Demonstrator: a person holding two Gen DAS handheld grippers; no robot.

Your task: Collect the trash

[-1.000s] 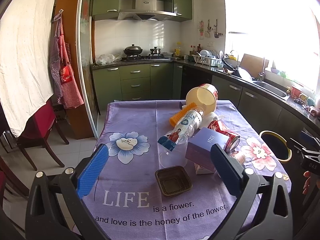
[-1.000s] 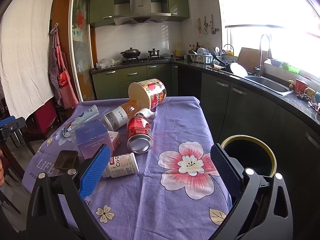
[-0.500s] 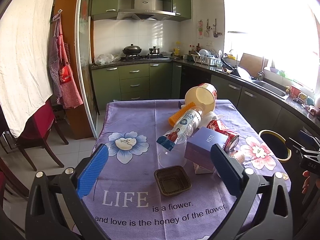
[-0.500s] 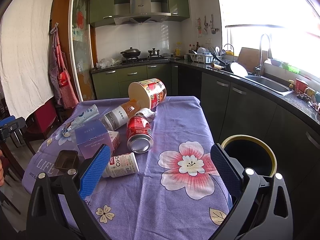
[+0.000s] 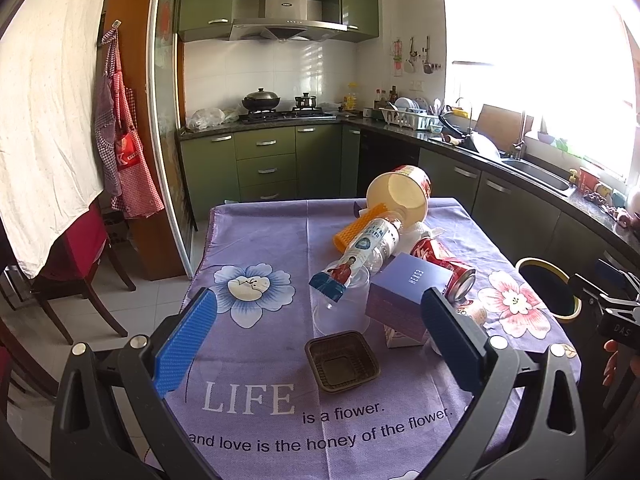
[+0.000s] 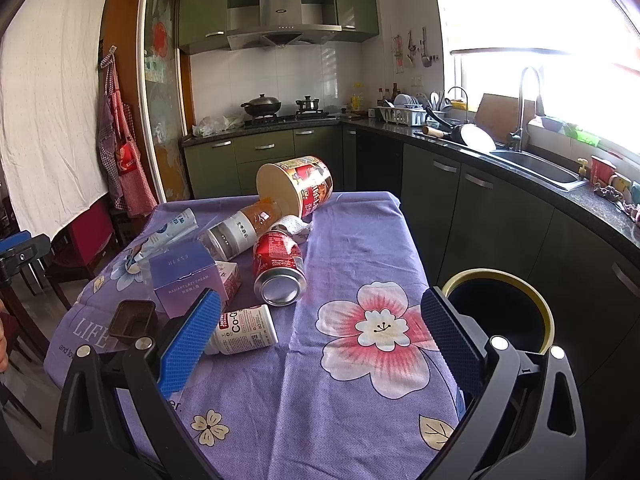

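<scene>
Trash lies on a purple flowered tablecloth [image 5: 260, 248]: a brown plastic tray [image 5: 342, 361], a clear cup [image 5: 341, 312], a plastic bottle [image 5: 366, 246], a purple box [image 5: 408, 292], a red can [image 6: 279, 266], a white pill bottle [image 6: 244, 330] and a tipped paper noodle tub [image 6: 296, 186]. A black bin with a yellow rim [image 6: 498, 312] stands at the table's right side. My left gripper [image 5: 320, 332] is open and empty, just before the brown tray. My right gripper [image 6: 320, 332] is open and empty above the table's near right part, beside the bin.
Green kitchen cabinets and a counter with a sink [image 6: 536, 164] run along the right and back. A chair with a red seat [image 5: 80, 248] and a hanging white sheet [image 5: 44, 120] are on the left. The bin also shows in the left wrist view [image 5: 548, 292].
The left wrist view has shifted very slightly. The right gripper has not moved, and both stay open.
</scene>
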